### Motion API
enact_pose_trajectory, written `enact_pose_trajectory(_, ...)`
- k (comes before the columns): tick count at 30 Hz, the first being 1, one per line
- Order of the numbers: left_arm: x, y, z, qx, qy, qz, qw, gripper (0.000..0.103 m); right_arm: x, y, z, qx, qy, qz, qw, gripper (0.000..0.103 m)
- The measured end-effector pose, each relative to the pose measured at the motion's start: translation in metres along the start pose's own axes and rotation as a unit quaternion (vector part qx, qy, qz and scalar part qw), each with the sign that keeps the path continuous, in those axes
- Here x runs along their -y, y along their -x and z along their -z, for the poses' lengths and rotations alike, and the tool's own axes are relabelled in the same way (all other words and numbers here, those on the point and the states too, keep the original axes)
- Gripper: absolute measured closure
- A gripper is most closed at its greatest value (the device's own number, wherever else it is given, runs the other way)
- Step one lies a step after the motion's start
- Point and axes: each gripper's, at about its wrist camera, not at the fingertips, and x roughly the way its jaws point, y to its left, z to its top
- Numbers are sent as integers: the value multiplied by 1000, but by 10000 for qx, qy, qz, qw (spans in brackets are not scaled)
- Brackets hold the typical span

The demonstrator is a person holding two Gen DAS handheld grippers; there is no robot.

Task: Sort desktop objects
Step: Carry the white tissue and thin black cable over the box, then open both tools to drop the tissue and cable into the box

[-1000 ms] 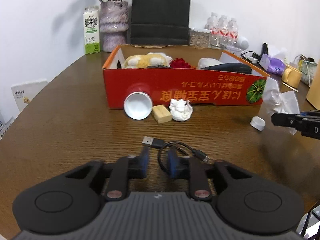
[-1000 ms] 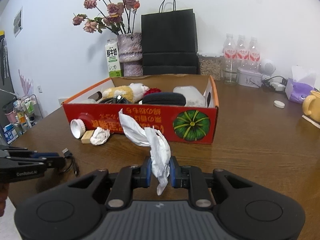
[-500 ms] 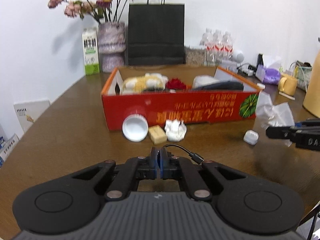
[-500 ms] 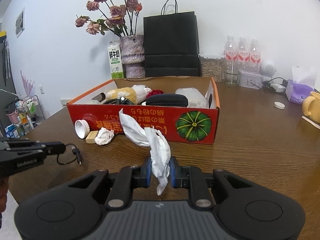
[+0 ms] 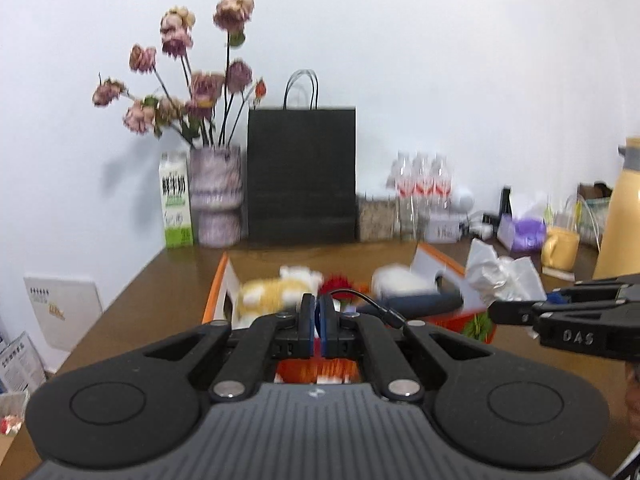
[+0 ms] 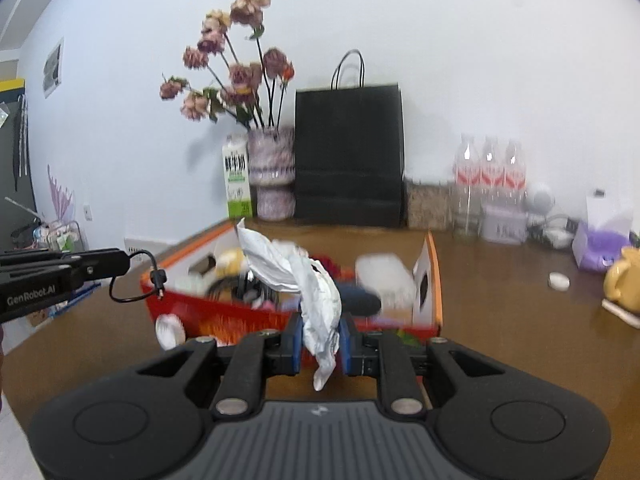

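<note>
Left gripper (image 5: 319,320), open around the black cable (image 6: 136,276) a second ago, is now gripping it and lifting it off the table (image 6: 500,300). Right gripper (image 6: 320,342) is also rising with the crumpled tissue (image 6: 304,280), now over the red box (image 6: 434,280).

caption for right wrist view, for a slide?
Right gripper holds crumpled tissue before the red box; left gripper dangles a black cable.

Red box (image 6: 224,316), white crumpled paper (image 6: 316,300), black cable (image 6: 136,280), brown table (image 6: 500,320)
</note>
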Motion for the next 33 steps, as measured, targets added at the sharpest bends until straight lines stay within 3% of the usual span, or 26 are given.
enact_pose_trajectory(9,3,-46,-29,229,209,37,9995,100,3,-44,-45,199,-28,25,9998,86)
enact_pose_trajectory(17,-4,-111,-39,98,434,-66,9990,100,14,-110,-69,33,-98,48,9999,86)
enact_pose_trajectory(24,-12,-171,-26,-361,510,-226,9978,100,26,-160,-60,-233,-271,50,9993,86)
enact_pose_trajectory(27,-15,-181,-17,-573,525,-222,9967,100,31,-169,-51,-393,-310,72,9987,86)
enact_pose_trajectory(33,-11,-183,-8,-641,363,-289,9969,100,31,-178,-41,-575,-306,86,9978,86)
